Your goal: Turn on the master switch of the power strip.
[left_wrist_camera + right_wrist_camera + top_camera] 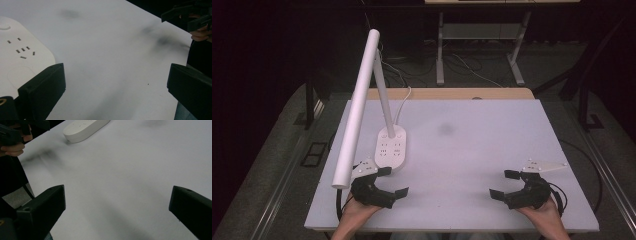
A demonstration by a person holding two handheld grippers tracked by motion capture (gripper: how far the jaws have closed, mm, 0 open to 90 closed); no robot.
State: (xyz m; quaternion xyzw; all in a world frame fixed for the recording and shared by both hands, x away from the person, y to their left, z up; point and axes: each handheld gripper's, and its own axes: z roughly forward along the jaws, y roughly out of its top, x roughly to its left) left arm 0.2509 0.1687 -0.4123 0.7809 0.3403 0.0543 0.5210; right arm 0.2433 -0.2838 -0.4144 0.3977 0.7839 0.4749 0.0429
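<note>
Both pairs of jaws stand wide apart with nothing between them. From the high view I see my left gripper (394,182) near the front left corner of the white tabletop (472,150), with the person's left hand (357,212) coming in over the front edge behind it, and my right gripper (504,185) near the front right corner, held by the right hand (544,215). The two grippers are well apart, with bare tabletop between them. A white desk lamp (359,100) stands toward the left side of the tabletop: its oval base (392,147) carries socket slots on top, a slanted stem rises from the back of it, and a long white tube head reaches forward and left, its near end hanging over the left gripper's grey plate. The left gripper sits just beside the front end of the base; I cannot tell whether they touch. A white cable (404,102) runs from the base toward the back edge. In the left gripper view the base (22,57) lies just beyond the left-hand jaw, and the other gripper (190,15) shows at the upper right. In the right gripper view the base (85,128) lies far off at the top, and fingers (15,147) show at the upper left. A faint grey smudge (446,129) marks the middle of the tabletop.
</note>
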